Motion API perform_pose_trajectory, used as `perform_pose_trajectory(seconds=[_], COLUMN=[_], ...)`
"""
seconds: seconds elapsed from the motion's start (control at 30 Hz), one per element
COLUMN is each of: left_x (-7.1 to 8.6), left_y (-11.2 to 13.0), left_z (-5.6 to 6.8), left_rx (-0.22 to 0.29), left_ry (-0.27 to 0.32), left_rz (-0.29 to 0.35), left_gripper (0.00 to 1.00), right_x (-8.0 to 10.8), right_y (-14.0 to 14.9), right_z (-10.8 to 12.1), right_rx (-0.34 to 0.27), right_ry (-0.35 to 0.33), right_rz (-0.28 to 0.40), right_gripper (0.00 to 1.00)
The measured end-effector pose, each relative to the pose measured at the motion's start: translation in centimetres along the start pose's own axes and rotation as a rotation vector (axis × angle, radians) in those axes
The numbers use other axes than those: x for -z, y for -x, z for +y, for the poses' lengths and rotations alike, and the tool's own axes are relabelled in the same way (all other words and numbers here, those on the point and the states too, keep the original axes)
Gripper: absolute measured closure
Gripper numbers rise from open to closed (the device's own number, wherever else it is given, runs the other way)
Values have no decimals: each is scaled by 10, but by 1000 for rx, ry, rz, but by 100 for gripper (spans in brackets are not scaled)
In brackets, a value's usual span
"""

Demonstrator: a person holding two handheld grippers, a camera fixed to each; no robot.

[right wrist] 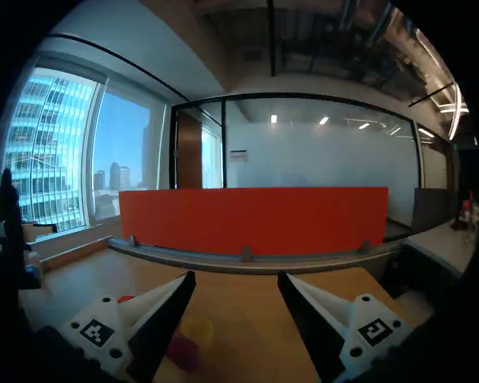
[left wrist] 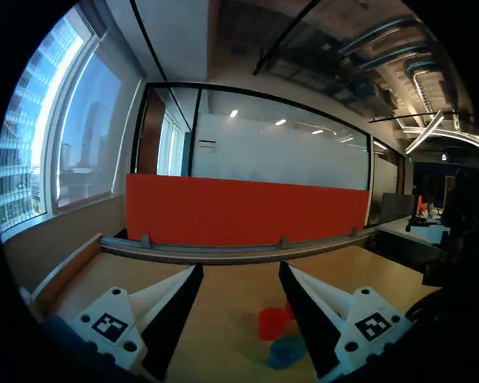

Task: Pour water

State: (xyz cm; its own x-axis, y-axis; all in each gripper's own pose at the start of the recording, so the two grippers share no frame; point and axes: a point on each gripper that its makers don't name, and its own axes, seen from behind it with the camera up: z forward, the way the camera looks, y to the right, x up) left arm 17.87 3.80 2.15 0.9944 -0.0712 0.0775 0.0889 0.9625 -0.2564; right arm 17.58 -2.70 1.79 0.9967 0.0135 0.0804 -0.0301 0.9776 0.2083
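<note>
— Red cup low between the spread jaws of the left gripper, close to the right-hand finger; blue cup just beside it, nearer the camera. Long axis?
— Blurred; cannot tell.
— Right gripper?
— Likewise spread; yellow cup and dark red cup beside the left-hand finger.
— Surface, room?
— Wooden table, bare ahead of both jaws up to a grey rail; orange partition behind, windows off left.

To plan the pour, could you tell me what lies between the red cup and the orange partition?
In the left gripper view, bare wooden desk, then a grey rail, lie between the red cup and the orange partition.
</note>
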Motion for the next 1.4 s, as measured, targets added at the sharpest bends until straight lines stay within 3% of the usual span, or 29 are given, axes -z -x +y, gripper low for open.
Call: perform_pose_trajectory(seconds=[0.27,0.5,0.8,1.0,1.4], left_x=[-4,-4,-1,0,5], left_y=[7,9,19,34,66], left_z=[21,37,45,54,67], left_rx=[-9,-10,-77,-104,-138], left_ry=[116,214,254,284,347], left_rz=[-24,-36,-73,-110,-180], left_gripper=[12,12,12,12,12], right_x=[-3,2,3,3,3], right_y=[-4,-12,-15,-14,-3], right_z=[-26,-57,-75,-86,-95], right_rx=[-18,28,66,52,67], right_ry=[-151,-299,-373,-432,-476], right_rz=[-1,19,-3,-36,-91], right_gripper=[1,1,1,1,1])
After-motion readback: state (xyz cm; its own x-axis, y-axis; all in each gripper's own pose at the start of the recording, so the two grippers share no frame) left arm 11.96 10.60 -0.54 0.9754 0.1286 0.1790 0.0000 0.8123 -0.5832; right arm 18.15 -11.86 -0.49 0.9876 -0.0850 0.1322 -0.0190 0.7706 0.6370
